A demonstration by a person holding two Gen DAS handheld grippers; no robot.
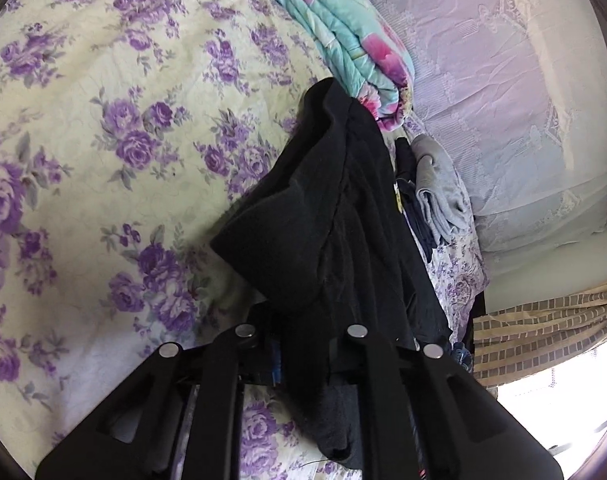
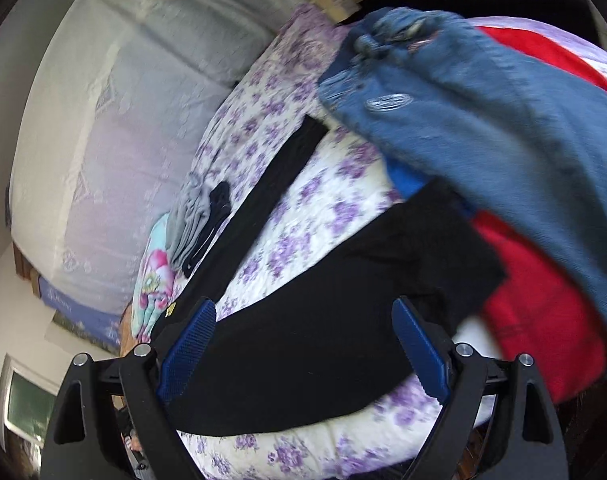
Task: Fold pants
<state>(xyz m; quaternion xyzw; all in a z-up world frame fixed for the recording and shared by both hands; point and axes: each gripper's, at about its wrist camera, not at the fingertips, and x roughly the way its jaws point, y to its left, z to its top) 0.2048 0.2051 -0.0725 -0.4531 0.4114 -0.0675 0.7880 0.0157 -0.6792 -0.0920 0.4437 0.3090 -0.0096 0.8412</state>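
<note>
Left wrist view: I see the floral bedspread stretching wide ahead of my tongs, and on it the black pants run from right under the left gripper out toward the rolled turquoise quilt beyond. My left tongs are pinched together on a bunch of that black cloth, which drapes over and between the arms. From the right wrist, the pants lie flat across the gap of the right gripper, whose blue pads stand wide apart with nothing pressed. A heap of denim and red clothes sits just beyond and to the right. I judge the fabric soft, light and limp: it will sag and stretch, never hold shape. Best hold, I think, is an edge or hem, both layers pinched together.
</note>
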